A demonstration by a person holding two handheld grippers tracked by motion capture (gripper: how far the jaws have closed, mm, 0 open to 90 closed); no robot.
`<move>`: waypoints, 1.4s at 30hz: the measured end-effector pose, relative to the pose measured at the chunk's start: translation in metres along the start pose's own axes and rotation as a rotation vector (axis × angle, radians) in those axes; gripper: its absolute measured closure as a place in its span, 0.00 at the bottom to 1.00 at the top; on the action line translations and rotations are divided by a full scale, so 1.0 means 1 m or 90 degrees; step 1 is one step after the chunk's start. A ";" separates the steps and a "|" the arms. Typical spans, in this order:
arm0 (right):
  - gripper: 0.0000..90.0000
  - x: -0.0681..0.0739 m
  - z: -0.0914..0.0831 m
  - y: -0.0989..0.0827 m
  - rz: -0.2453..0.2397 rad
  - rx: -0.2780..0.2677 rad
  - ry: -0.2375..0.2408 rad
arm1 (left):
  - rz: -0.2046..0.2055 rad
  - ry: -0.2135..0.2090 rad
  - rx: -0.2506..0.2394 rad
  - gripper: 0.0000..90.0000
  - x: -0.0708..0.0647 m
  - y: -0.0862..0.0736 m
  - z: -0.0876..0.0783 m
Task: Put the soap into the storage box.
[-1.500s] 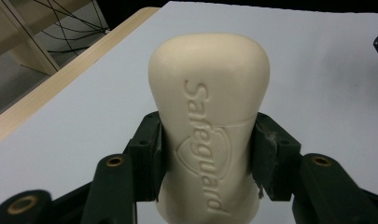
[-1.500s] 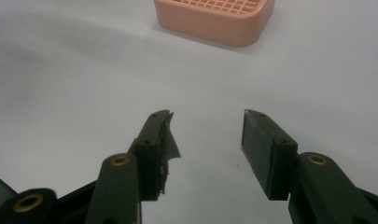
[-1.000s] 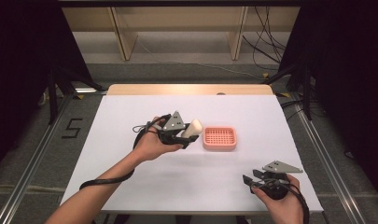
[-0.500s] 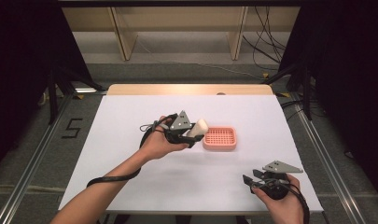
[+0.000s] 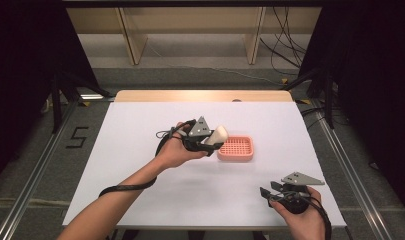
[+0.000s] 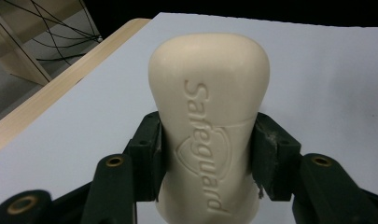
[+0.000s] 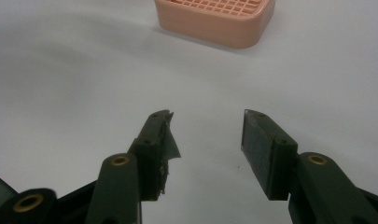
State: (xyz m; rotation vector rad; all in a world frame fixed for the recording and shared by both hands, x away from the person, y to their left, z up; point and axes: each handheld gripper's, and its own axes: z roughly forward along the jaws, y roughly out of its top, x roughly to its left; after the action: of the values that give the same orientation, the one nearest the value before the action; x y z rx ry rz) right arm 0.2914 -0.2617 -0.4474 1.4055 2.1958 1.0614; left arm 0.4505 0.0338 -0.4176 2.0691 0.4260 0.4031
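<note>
1. Resting at centre frame on the white table (image 5: 140, 150): pink slatted tray (image 5: 235, 148), empty.
2. Clamping the cream soap bar (image 6: 209, 116) across its narrow waist: left gripper (image 5: 206, 141), held just left of the tray; risking slip on the smooth, tapered sides.
3. Idling spread and empty at lower right: right gripper (image 7: 205, 149), pad torn.
4. Reading embossed "Safeguard".
</note>
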 end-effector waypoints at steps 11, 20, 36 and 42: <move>0.59 0.000 0.001 0.000 -0.002 -0.009 0.003 | -0.002 0.001 0.004 0.55 0.003 0.008 0.011; 0.59 0.001 -0.001 0.000 0.015 -0.003 0.002 | 0.015 -0.003 0.013 0.55 -0.003 0.011 0.025; 0.59 0.000 -0.002 0.000 -0.004 0.001 -0.005 | 0.030 -0.014 0.022 0.55 -0.007 0.013 0.046; 0.59 0.000 -0.003 0.000 0.000 0.005 -0.006 | 0.041 -0.011 0.031 0.55 -0.009 0.014 0.054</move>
State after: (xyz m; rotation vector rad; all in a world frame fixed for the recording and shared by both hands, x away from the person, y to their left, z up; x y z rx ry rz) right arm 0.2893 -0.2625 -0.4453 1.4110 2.1966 1.0453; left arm 0.4689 -0.0175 -0.4338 2.1365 0.3625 0.4162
